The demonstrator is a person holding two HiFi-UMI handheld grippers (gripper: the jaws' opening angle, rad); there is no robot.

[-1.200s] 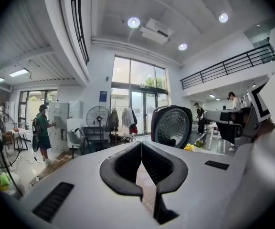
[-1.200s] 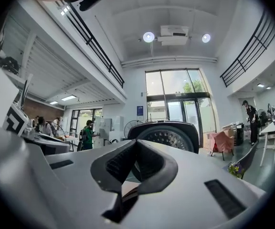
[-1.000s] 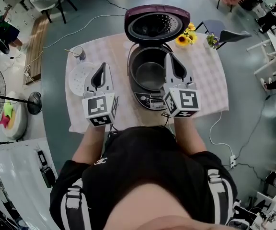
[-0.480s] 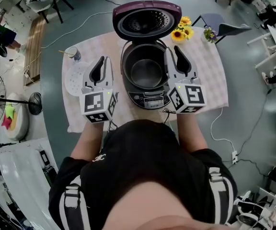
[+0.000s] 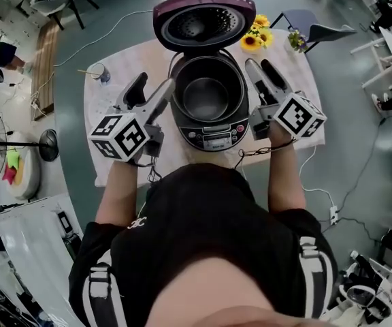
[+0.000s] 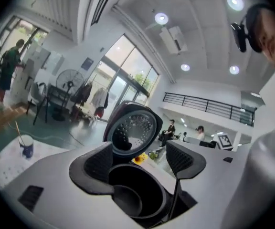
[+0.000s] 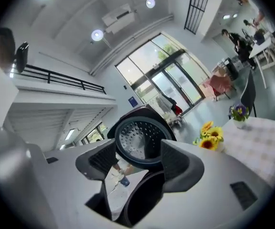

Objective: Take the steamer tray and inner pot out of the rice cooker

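The left claw (image 5: 155, 82) has its jaws opening. In the left gripper view (image 6: 142, 159) the ribbed pads stand wide apart and neither presses on anything. Through their gap, ahead and a little below, shows the dark pot (image 6: 137, 194), seated in the cooker (image 5: 213, 138). Above and beyond the gap rises the raised lid (image 6: 132, 128), its holed inner face turned toward the claw. From the head view this claw lies on the cooker's left side, and its inner finger is just beside the cooker's rim (whether it touches I cannot tell).

The right claw (image 5: 258, 63) is opening too. In the right gripper view (image 7: 137, 159) its pads are parted with nothing clamped between them. The lid (image 7: 140, 140) fills the gap straight ahead, and the pot's dark rim (image 7: 147, 194) curves below the jaws. In the head view this claw sits just beside the cooker's right side, fingers pointing away from the person.

The pot (image 5: 206, 97) lies between the two claws, inside the cooker, with the lid (image 5: 203, 22) tipped back beyond both sets of fingertips.

Ahead and to the right of the right claw stand yellow flowers (image 5: 254, 38). A cup (image 5: 101, 73) stands ahead and to the left of the left claw. Everything rests on a table (image 5: 298, 87) under a pale checked cloth. The steamer tray cannot be made out in any view.
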